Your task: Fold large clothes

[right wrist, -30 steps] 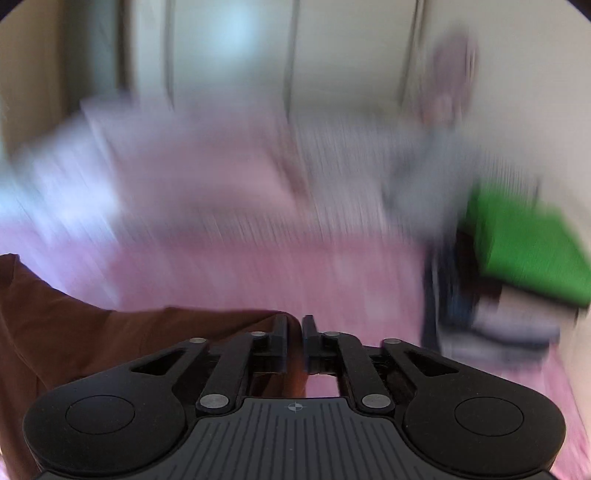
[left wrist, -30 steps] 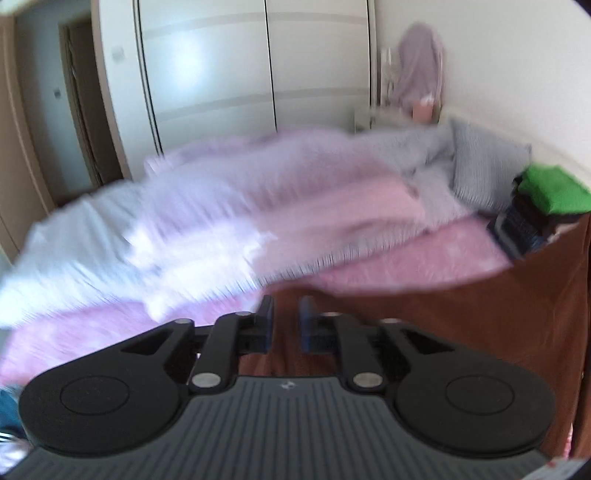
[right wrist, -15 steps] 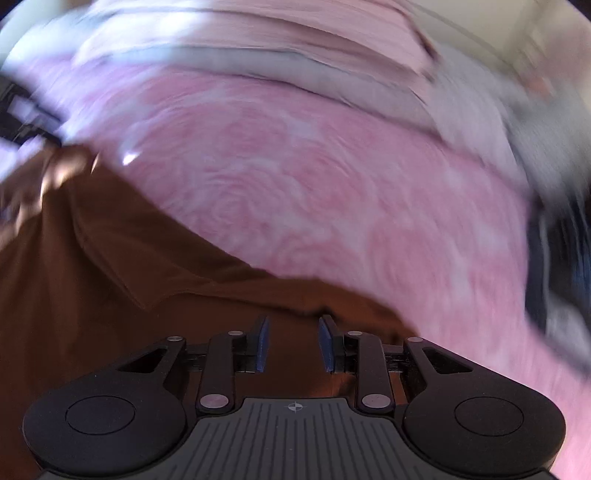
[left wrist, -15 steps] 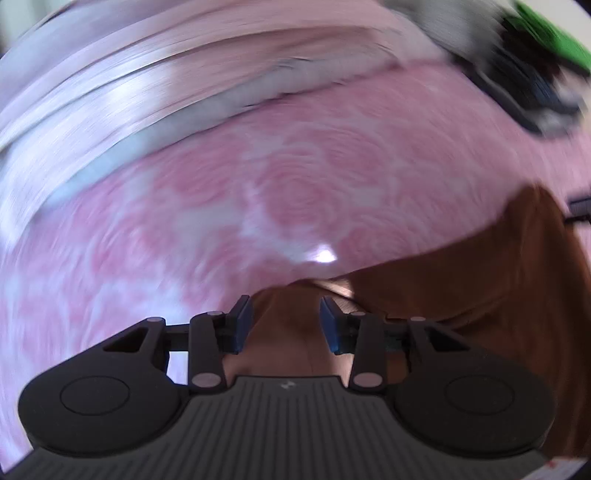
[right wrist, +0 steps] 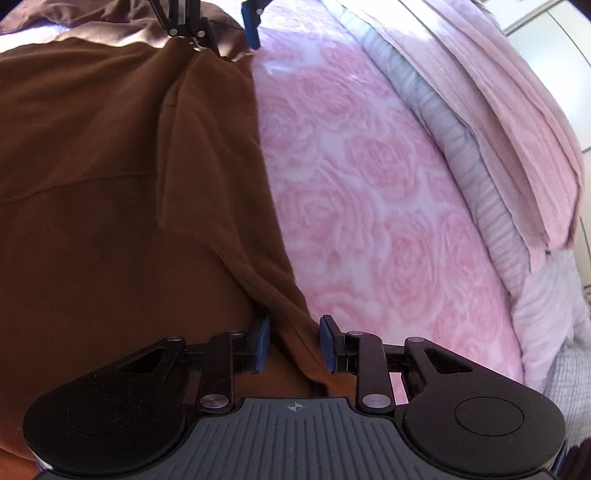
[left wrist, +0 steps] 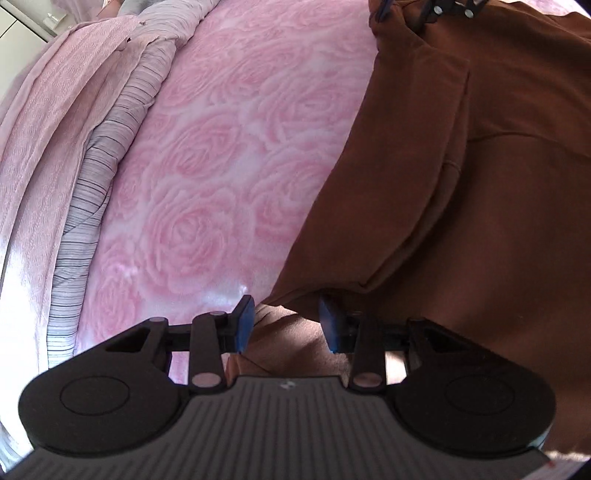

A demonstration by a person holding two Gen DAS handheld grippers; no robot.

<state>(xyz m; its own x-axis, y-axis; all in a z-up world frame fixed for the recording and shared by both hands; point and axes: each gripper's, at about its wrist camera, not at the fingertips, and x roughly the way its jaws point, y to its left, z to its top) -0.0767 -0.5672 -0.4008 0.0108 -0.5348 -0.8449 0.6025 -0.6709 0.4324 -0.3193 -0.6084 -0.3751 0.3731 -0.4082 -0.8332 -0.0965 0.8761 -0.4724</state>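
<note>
A large brown garment [left wrist: 461, 184] lies spread on the bed and fills the left half of the right wrist view [right wrist: 110, 184]. My left gripper [left wrist: 286, 321] sits low over one near corner of it. Its blue pads stand apart, with loose cloth lying between them and not pinched. My right gripper [right wrist: 294, 341] hovers over the other corner, where a fold of the brown edge runs between its parted pads. Each gripper also shows at the top of the other's view: the right gripper [left wrist: 404, 14] and the left gripper [right wrist: 229, 40], both at the garment's edge.
The garment rests on a pink rose-patterned blanket [left wrist: 207, 166], also seen in the right wrist view [right wrist: 369, 184]. Beyond the blanket lie a grey striped duvet [left wrist: 92, 184] and a folded pink coverlet [left wrist: 44, 129]. White wardrobe doors [right wrist: 554, 29] stand behind them.
Both grippers came down from facing the room to pointing at the bed and rolled over. Their jaws went from shut on the brown cloth to apart, and the garment now lies on the blanket.
</note>
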